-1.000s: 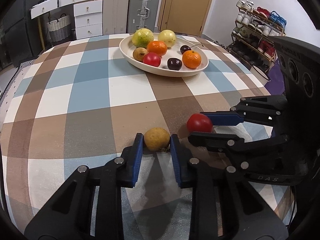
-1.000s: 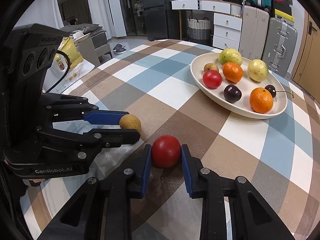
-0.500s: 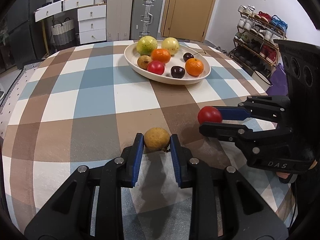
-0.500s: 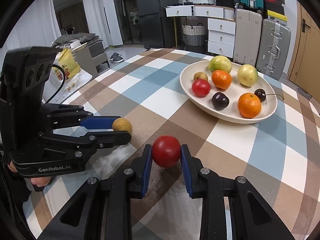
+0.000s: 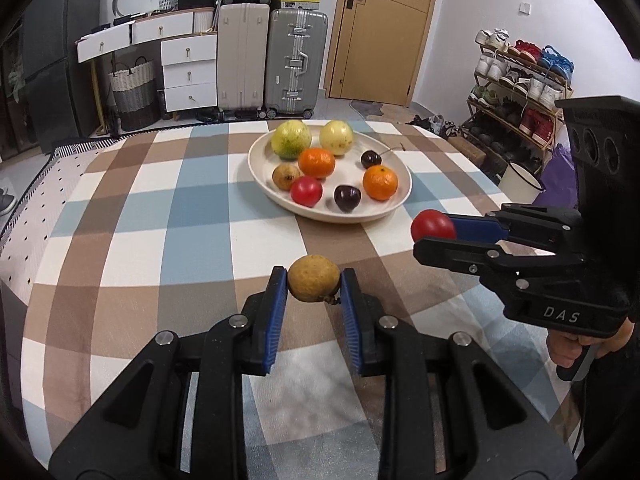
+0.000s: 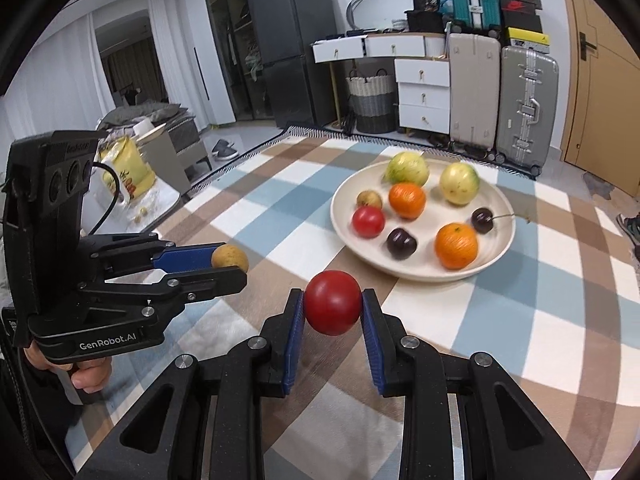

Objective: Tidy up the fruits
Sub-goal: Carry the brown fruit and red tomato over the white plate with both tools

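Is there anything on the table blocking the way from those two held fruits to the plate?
Nothing visible does. The checked tablecloth between the brown fruit, the red fruit and the plate lies bare. The plate already holds eight fruits, with free room at its near rim.

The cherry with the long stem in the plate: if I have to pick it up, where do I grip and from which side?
Grip the round body of the stemmed cherry, not the thin stem, which trails toward the far right rim of the plate. Probably best from above, pads on its near and far sides: the orange sits close on the near side, so keep the fingers steep and narrow.
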`<state>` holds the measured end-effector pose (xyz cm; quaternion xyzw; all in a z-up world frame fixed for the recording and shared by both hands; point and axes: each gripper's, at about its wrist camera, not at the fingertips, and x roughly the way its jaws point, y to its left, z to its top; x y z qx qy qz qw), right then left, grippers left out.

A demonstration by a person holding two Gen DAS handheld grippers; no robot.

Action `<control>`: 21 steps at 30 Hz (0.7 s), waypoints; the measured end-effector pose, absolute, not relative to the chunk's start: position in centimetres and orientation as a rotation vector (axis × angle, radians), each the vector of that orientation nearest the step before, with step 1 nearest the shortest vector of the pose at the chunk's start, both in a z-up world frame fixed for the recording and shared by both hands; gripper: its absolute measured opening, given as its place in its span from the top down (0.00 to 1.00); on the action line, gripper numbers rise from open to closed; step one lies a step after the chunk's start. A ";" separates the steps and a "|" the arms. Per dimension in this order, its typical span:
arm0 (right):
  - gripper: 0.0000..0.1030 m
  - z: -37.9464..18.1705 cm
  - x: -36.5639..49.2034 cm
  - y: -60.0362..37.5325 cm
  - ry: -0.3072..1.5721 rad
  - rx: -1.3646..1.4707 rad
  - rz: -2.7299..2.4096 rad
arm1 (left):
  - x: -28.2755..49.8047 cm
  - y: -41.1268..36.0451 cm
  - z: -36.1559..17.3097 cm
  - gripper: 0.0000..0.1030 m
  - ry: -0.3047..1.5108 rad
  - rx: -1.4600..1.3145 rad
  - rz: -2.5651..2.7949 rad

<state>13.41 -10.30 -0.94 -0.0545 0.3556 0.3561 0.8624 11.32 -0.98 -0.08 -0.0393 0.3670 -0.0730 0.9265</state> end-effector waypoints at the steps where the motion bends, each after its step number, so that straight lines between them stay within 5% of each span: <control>1: 0.72 -0.6 13.5 -10.5 0.740 -0.109 0.741 | 11.4 -1.0 0.2 0.76 0.748 -0.079 -0.148; 21: 0.72 4.3 16.9 -14.2 0.664 -0.052 0.656 | 14.9 -2.9 6.9 0.76 0.631 -0.051 -0.167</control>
